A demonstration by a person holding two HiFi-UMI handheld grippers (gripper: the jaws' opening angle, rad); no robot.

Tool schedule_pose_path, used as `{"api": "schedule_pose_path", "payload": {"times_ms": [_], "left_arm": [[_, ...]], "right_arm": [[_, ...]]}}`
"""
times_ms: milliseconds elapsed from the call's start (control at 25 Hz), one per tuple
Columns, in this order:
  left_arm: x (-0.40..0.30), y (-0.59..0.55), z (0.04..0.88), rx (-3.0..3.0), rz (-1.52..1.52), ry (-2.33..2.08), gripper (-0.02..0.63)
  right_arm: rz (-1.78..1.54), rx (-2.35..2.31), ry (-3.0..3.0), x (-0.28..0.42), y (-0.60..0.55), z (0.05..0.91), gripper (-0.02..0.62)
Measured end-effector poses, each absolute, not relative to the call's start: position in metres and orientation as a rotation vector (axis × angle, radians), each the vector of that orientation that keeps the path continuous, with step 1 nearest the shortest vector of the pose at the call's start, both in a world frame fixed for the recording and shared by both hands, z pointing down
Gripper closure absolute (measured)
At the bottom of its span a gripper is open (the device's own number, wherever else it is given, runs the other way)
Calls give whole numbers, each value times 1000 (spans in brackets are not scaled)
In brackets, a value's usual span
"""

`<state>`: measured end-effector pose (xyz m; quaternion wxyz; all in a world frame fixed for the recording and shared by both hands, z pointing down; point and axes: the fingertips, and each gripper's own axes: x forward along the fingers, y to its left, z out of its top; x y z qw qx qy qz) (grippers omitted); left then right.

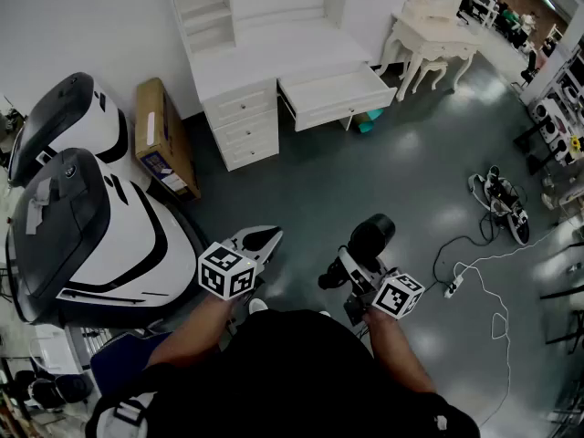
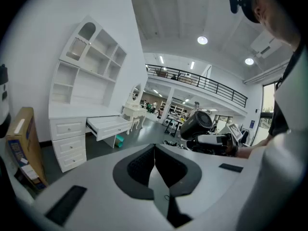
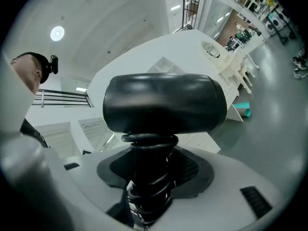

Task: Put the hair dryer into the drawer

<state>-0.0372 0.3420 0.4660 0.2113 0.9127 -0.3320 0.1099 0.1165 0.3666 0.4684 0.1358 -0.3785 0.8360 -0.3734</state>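
Observation:
My right gripper (image 1: pixel 354 274) is shut on the handle of a black hair dryer (image 1: pixel 371 236), whose cord is wound round that handle. In the right gripper view the hair dryer (image 3: pixel 163 102) fills the middle, its barrel lying crosswise above the jaws of the right gripper (image 3: pixel 149 177). My left gripper (image 1: pixel 263 240) hangs beside it, shut and empty; in its own view the left gripper (image 2: pixel 155 153) shows its pads meeting. The open white drawer (image 1: pixel 338 97) sticks out of the white desk (image 1: pixel 274 57) far ahead across the floor, also visible as the drawer (image 2: pixel 108 125).
Two large white-and-black machines (image 1: pixel 82 217) stand at the left, with a cardboard box (image 1: pixel 164 140) leaning behind them. A white dressing table (image 1: pixel 438 35) stands at the right of the desk. A teal object (image 1: pixel 370 121) lies under the drawer. Shoes (image 1: pixel 502 203) and a power strip (image 1: pixel 452 287) with cable lie at the right.

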Motion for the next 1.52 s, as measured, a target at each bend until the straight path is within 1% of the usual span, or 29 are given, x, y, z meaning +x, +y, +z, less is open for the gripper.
{"api": "schedule_pose_path", "payload": {"times_ms": [680,960,1240,1520], "left_arm": [[-43,341,465,2544,300,-916,595],[-50,344,469,2538,298,-906,595],[-70,348,477,2522,290,-896,595],[-108,346,481,2511,293,-909,595]], "right_arm": [[-1068,-1103,2434,109,366,468,374],[-1075,-962,2406,93,373,454,374],[-1098,-1004,2408,75,372,462,374],[-1117,-1024,2406,43,365,466,374]]}}
